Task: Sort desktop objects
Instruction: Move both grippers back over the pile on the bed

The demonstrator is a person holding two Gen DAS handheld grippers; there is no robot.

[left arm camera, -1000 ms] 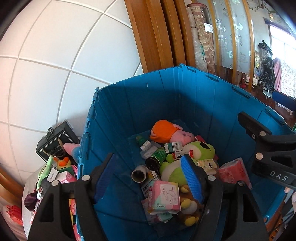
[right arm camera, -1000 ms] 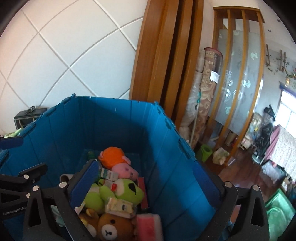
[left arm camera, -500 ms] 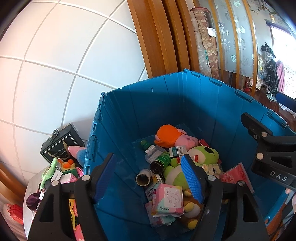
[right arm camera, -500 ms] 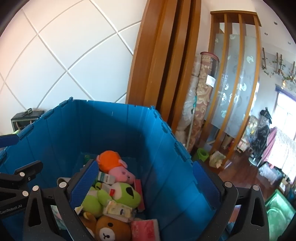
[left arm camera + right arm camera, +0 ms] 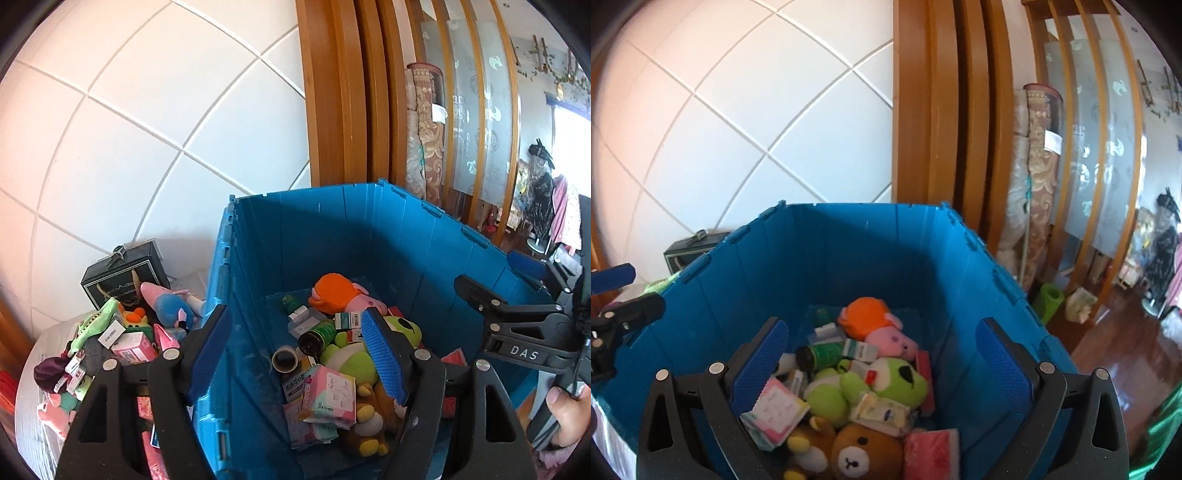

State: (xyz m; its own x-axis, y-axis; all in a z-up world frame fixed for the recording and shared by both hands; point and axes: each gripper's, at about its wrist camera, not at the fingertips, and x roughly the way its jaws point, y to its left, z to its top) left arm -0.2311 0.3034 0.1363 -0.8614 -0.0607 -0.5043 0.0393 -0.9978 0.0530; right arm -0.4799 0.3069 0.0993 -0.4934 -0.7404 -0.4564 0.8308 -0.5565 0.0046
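Observation:
A tall blue crate (image 5: 332,236) (image 5: 871,254) holds several sorted items: an orange and pink plush (image 5: 338,291) (image 5: 875,321), a green plush (image 5: 354,358) (image 5: 871,387), a brown bear (image 5: 857,454), a green bottle (image 5: 319,334), a tape roll (image 5: 285,360) and pink packets (image 5: 327,395). My left gripper (image 5: 295,354) is open and empty, straddling the crate's left wall. My right gripper (image 5: 879,373) is open and empty above the crate; it also shows in the left wrist view (image 5: 517,332).
Left of the crate, a table (image 5: 33,398) carries a heap of loose items: a pink and blue plush (image 5: 166,306), a green plush (image 5: 96,321), a pink box (image 5: 135,349) and a black gift box (image 5: 123,273). A white tiled wall and wooden frame stand behind.
Both grippers have pulled back and up from the crate, and the left one has shifted left, so more of the heap on the table shows. Both stay open.

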